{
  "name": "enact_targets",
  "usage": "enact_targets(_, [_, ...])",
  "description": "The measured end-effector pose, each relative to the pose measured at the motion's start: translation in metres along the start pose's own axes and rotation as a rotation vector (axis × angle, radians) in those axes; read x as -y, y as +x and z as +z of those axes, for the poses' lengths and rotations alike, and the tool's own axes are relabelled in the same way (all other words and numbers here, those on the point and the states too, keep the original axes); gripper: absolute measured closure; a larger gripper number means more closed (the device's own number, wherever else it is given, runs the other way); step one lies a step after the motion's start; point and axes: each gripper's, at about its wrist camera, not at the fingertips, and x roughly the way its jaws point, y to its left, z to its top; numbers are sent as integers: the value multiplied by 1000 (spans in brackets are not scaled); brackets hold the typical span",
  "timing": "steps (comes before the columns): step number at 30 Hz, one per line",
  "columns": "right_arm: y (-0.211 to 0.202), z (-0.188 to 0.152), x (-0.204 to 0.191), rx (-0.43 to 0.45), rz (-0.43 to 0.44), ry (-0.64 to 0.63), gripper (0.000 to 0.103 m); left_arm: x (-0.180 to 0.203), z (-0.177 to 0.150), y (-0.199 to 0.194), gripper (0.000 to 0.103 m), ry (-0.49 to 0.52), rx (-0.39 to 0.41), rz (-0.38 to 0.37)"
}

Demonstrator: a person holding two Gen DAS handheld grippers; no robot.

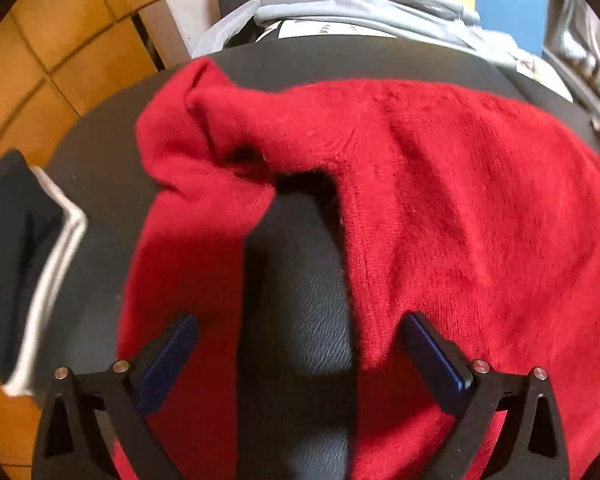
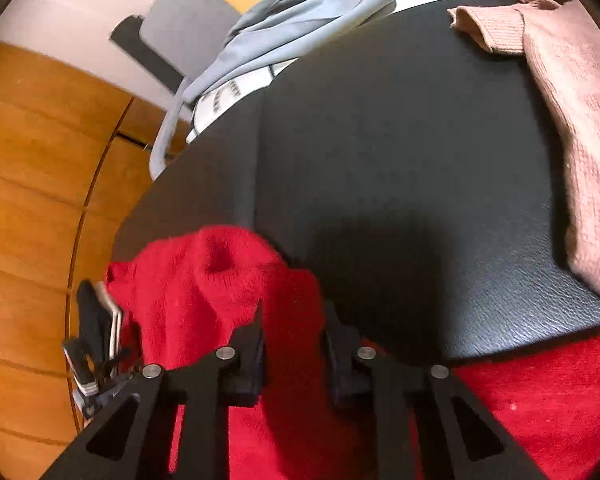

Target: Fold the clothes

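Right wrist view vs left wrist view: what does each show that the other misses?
Right wrist only: a pink ribbed knit sweater on the table's far side, and the right gripper narrowly closed with red fabric between its fingers. Left wrist only: the left gripper wide open above the red sweater's edge. Both: the fuzzy red knit sweater, the black textured tabletop, the light blue garment and the orange tiled floor.

A fuzzy red knit sweater (image 1: 440, 184) lies rumpled on the dark tabletop (image 1: 300, 68), one sleeve bunched.
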Motion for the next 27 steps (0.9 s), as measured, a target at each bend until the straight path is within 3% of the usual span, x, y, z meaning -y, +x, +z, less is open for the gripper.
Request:
enact_targets(1, [-1,4,-2,20,13,12,86,-2,4,0,4,-19,-2,-14])
enact_targets(2, [-4,7,-4,39,33,27,86,-3,7,-1,15,-35,-2,-27])
enact_targets(4, [-14,16,-9,77,86,65,86,-4,16,-4,64,-50,0,-48])
enact_targets(5, [-21,23,-12,98,110,76,87,-2,22,-6,95,-44,-16,-83])
enact_targets(7, [-37,33,-20,139,143,77,87,-3,36,-8,96,-70,-49,-160])
enact_targets(9, [-57,44,-30,182,186,80,87,-4,54,-22,97,-71,-10,-183])
enact_targets(14, [-114,60,-71,304,344,51,88,-15,108,-98,97,-62,188,-290])
enact_targets(16, [-139,55,-90,354,419,2,90,-32,124,-125,102,-68,244,-312])
enact_targets(17, [-153,48,-99,380,470,-38,101,-36,120,-134,102,-60,253,-313])
enact_targets(19, [-170,32,-113,421,542,-103,101,-43,108,-148,102,-40,264,-312])
enact_targets(22, [-169,-5,-121,411,427,-193,100,-27,81,-126,98,-33,205,-303])
enact_targets(24, [-159,-29,-123,396,308,-244,96,-11,68,-95,78,-43,109,-311])
enact_targets(26, [-137,-52,-115,384,142,-267,73,2,40,-67,62,-66,9,-313])
enact_targets(27, [-125,-60,-105,372,78,-250,73,6,29,-57,55,-75,-19,-303])
